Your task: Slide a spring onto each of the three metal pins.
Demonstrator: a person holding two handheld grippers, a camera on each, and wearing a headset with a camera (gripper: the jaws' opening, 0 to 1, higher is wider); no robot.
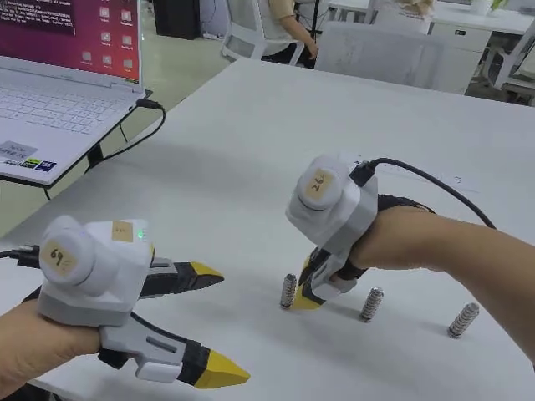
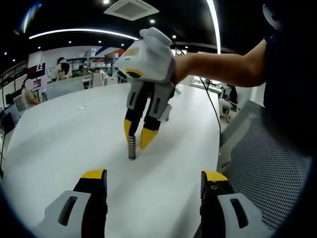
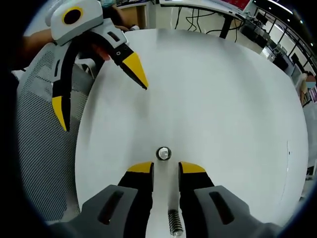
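White counter (image 1: pixel 251 125) fills the head view, with an open silver laptop (image 1: pixel 58 92) on a stand at its far left corner. Three grey coiled metal springs stand upright in a row near the front edge: left-most spring (image 1: pixel 288 291), middle spring (image 1: pixel 371 304) and right-most spring (image 1: pixel 463 320). Whether a pin runs inside each cannot be told. The right hand-held gripper (image 1: pixel 303 298) points steeply down, its yellow tips just beside the left-most spring; a black cable (image 1: pixel 426 178) leaves its housing. The left hand-held gripper (image 1: pixel 216 322) hovers at the lower left, well apart from the springs, jaws spread wide and holding nothing.

Left gripper view: the left hand-held gripper (image 2: pixel 153 176) shows both yellow tips far apart above the bare counter (image 2: pixel 74 129). Ahead, the right hand-held gripper (image 2: pixel 137 134) hangs tips-down over one upright spring (image 2: pixel 132 147). The spring's top lies between the tips, and contact cannot be confirmed. A grey mesh chair (image 2: pixel 262 163) stands to the right.

Right gripper view: the right hand-held gripper (image 3: pixel 166 167) has a narrow gap between its jaws, with white counter (image 3: pixel 223 99) visible through it and nothing clamped. The left-most spring (image 3: pixel 163 153), seen end-on as a shiny ring, sits just ahead of the tips. Another spring (image 3: pixel 173 223) shows low between the jaw bodies. The left hand-held gripper (image 3: pixel 96 89) enters at upper left, jaws wide, above the mesh chair (image 3: pixel 39 148).
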